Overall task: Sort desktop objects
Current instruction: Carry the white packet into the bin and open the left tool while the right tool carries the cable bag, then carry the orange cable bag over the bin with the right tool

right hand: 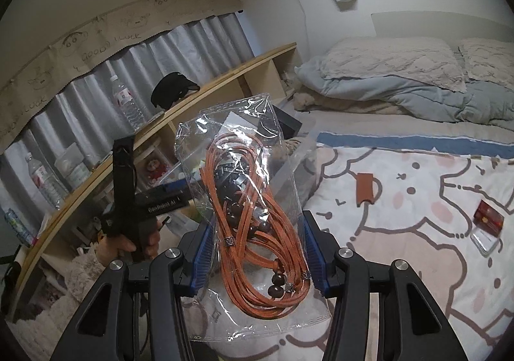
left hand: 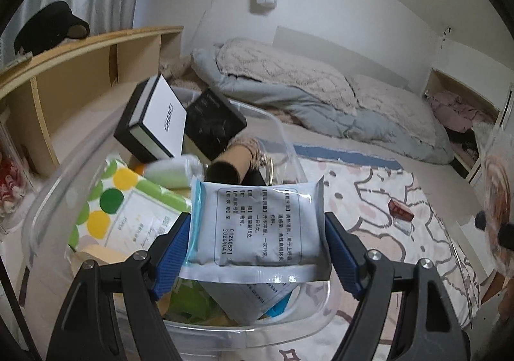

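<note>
Nearest, my left gripper (left hand: 258, 243) holds a grey sachet (left hand: 257, 226) printed with text, its blue pads (left hand: 172, 251) against the sachet's two side edges; it hangs over a clear bin (left hand: 282, 133). Inside the bin lie a dotted pack (left hand: 109, 206), a cardboard tube (left hand: 229, 163), a white-topped box (left hand: 154, 118) and a black box (left hand: 213, 125).

My right gripper (right hand: 257, 256) is clamped on a clear bag (right hand: 237, 181) of orange cord (right hand: 257, 232) with dark beads, the bag standing upright between the pads. To its left, in the right wrist view, a hand (right hand: 128, 245) carries the left gripper's black frame.

Beyond, on the printed sheet (right hand: 401, 232), rest a red case (right hand: 488, 219) and a brown card (right hand: 364, 189), well apart from the bin. Farther back lie a folded quilt (left hand: 321, 97), a wooden shelf (right hand: 225, 78) with bottles (right hand: 125, 102), and curtains (right hand: 192, 39).
</note>
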`<state>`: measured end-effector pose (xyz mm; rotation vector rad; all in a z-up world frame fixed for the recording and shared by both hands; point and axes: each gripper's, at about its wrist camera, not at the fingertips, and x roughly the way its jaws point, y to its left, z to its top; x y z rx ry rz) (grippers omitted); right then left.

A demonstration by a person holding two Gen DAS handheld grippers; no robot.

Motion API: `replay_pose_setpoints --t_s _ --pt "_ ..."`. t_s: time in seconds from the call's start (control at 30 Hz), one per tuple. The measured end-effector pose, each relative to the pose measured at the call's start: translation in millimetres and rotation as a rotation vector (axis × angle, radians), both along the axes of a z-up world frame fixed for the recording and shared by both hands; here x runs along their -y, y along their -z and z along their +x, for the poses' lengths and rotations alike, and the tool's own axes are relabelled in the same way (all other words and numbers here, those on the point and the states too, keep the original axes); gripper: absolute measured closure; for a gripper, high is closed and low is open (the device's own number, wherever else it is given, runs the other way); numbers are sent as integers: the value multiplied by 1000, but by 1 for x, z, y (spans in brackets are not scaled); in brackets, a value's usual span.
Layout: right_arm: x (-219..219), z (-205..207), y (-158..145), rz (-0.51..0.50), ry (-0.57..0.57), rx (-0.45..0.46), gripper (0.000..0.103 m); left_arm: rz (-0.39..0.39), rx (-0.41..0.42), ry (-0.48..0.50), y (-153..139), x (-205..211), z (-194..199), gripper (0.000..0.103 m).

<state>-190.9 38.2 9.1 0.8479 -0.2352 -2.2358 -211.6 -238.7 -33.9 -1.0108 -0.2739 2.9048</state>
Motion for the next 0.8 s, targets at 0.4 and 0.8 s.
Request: replay_pose_setpoints --t_s 0.4,0.8 --pt "26 -25 6 -3 -6 49 51 -74 -56 -55 -3 12 19 0" --pt "92 -71 -1 12 -29 78 51 -68 -119 -96 -7 48 64 0"
